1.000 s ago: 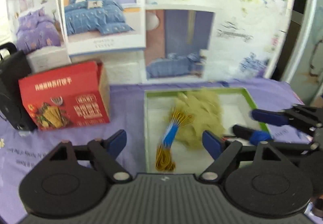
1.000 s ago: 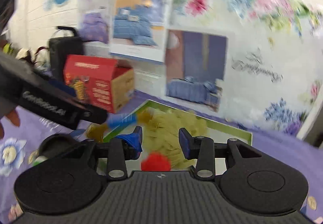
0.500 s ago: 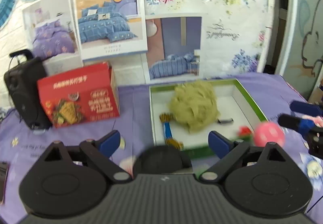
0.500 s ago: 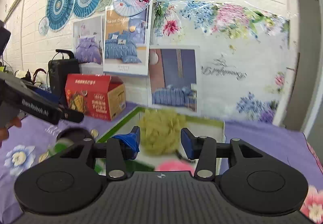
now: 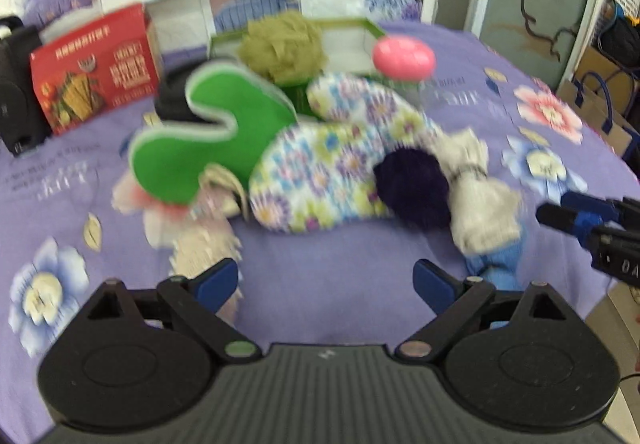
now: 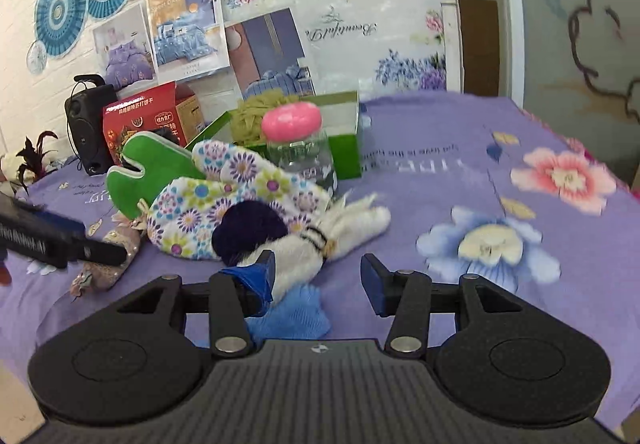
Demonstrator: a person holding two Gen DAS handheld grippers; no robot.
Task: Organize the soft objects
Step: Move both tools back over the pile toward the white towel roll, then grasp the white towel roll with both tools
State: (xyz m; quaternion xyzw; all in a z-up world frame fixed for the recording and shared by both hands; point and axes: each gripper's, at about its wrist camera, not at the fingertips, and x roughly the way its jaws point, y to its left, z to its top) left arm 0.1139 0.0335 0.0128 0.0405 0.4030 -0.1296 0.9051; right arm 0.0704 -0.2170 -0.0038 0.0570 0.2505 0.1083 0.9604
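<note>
Both grippers are above the purple cloth (image 6: pixel 460 147), jaws released, nothing between them. The left gripper (image 5: pixel 326 280) and right gripper (image 6: pixel 318 276) are both in front of the flowered mitt (image 6: pixel 224 203). A green mitt (image 6: pixel 152 167) lies w/ its edge under the flowered mitt, left of it. A dark pompom (image 6: pixel 250 228) rests on the flowered mitt, a white sock bundle (image 6: pixel 320 240) (tied w/ a band) just right of it. Behind the flowered mitt stands the green box (image 6: pixel 344 139) w/ a yellowish pouf (image 5: pixel 282 43) inside.
</note>
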